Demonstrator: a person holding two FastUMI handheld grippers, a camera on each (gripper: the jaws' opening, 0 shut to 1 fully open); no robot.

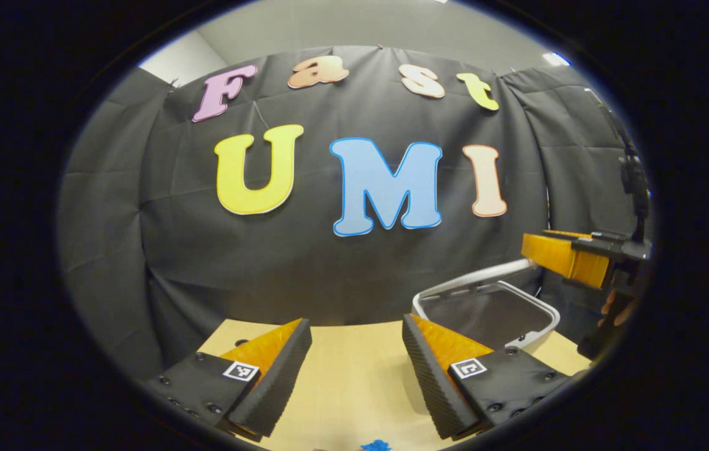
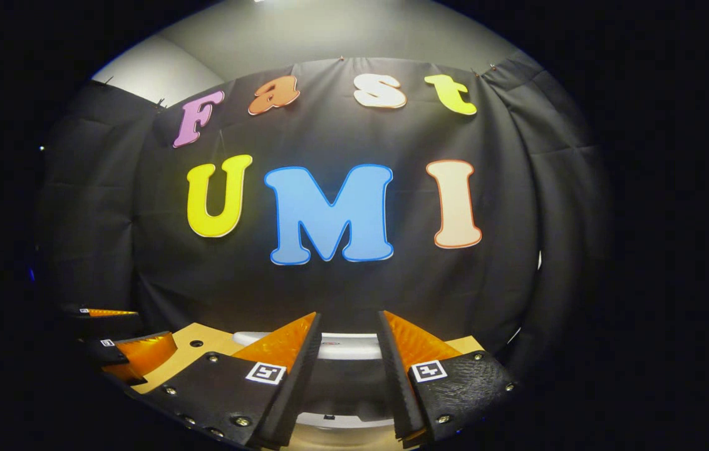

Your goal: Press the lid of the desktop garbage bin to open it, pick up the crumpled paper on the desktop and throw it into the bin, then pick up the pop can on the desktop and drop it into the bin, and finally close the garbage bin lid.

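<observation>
L tool (image 1: 356,351): my fingers stand wide apart w/ nothing between them, only bare surface (image 1: 354,376) showing in the gap; tool is held above the light wood top, pointing toward the far edge and the black cloth wall. Bin (image 1: 486,313) in left gripper view sits at the far right corner of the surface, white rim, dark inside, lid (image 1: 492,270) tipped up behind the opening, so bin is open. Can't see what lies inside it, interior too dark. A small blue bit (image 1: 376,445) shows at the near edge of the surface, low in the left gripper view, between my fingers; can't tell what it is. R tool, seen from the left gripper view (image 1: 564,257), hangs above and just beyond the bin's right side, w/ the hand (image 1: 617,310) that holds it partly in sight below it; from this angle can't tell its gap. In right gripper view, R tool (image 2: 348,341): fingers apart at a moderate gap, nothing between them, both pointing over the bin. Bin rim (image 2: 348,346) is straight ahead and just beneath the fingertips, dark opening under and between the fingers, near rim visible lower down. Fingers not touching rim as far as I can tell. L tool also shows at the left edge of the right gripper view (image 2: 123,341), over the surface near its left edge, jaws apart. Crumpled paper and pop can: can't place either from these frames.
</observation>
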